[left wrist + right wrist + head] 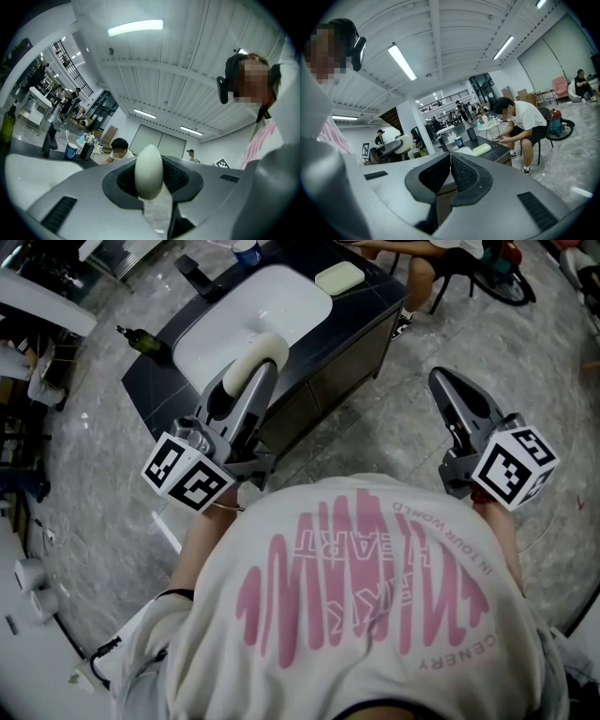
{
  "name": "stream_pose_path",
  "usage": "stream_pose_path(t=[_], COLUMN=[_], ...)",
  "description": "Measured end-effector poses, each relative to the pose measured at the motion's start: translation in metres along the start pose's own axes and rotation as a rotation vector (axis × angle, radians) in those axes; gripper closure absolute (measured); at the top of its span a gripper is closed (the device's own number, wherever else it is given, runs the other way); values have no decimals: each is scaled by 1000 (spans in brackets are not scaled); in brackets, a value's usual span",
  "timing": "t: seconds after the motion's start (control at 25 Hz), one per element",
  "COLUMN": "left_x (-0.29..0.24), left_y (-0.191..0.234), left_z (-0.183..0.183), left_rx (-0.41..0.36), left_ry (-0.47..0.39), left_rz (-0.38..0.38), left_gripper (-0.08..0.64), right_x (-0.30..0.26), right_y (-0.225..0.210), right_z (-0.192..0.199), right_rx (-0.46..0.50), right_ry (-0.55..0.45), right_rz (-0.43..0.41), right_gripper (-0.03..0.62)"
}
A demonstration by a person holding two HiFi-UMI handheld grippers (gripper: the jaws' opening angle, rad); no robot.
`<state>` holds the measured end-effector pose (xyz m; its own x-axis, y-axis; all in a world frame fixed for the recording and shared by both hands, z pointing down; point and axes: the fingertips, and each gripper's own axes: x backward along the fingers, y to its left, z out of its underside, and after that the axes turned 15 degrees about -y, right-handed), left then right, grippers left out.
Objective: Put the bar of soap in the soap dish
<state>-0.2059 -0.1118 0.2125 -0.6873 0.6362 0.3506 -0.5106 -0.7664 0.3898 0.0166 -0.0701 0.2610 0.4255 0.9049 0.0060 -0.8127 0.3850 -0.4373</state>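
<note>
Soap like this cream, oval bar of soap (pixel 258 354) is probably light and rigid but slick. The left gripper (pixel 150 177), clamped across its broad faces, looks a sound hold if the squeeze stays gentle. The right gripper (pixel 450 171) is closed on nothing, and the pale green soap dish (pixel 339 277) waits well ahead on the dark tabletop (pixel 361 310).

There are two grippers, the left gripper (pixel 261 371) and the right gripper (pixel 440 378); one bar of soap (pixel 257 351), one soap dish (pixel 339 277), one sink (pixel 281 301), one bottle (pixel 142 338) and one cup (pixel 247 251).
</note>
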Motion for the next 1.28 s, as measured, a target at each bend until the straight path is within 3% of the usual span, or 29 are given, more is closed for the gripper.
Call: stream_pose_path(t=[0.96,1.28], left_x=[1,-10], left_y=[15,5], left_z=[10,20], left_rx=[18,25], left_ry=[5,30], left_rz=[-9,15], left_gripper=[448,448], right_x=[-18,6], right_y=[-1,-16], right_z=[10,4], right_rx=[19,-7], right_ry=[58,32], right_rz=[-9,57], right_gripper=[577,575])
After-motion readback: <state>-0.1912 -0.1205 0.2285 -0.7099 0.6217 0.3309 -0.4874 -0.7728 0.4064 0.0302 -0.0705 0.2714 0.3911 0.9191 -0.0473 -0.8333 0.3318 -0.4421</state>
